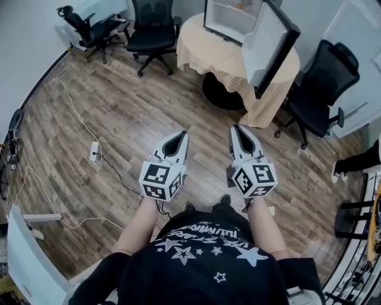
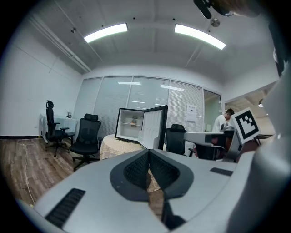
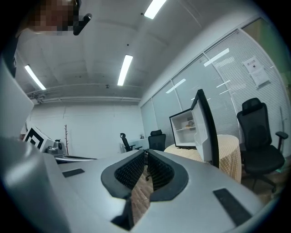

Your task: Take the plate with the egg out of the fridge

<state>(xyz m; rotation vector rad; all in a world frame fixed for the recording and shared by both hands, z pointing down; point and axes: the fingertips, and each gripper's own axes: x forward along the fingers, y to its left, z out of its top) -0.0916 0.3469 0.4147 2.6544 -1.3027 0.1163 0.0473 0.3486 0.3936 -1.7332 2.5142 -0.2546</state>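
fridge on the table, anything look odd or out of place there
The fridge sits on a cloth-covered round table with its door swung wide open and nobody beside it. Nothing looks spilled, tipped or broken. A white power strip lies loose on the floor.

Fridge (image 1: 229,18): on the desk (image 1: 202,56), far centre; its door (image 1: 268,44) hangs open to the right.
Plate (image 2: 133,121): on a shelf inside the fridge.
Chair (image 1: 152,30): left of the desk.
Second chair (image 1: 89,27): farther left.
Third chair (image 1: 324,89): right of the desk.
Left hand-held gripper (image 1: 182,135), right hand-held gripper (image 1: 236,128): side by side over the floor (image 1: 119,119), well short of the desk.
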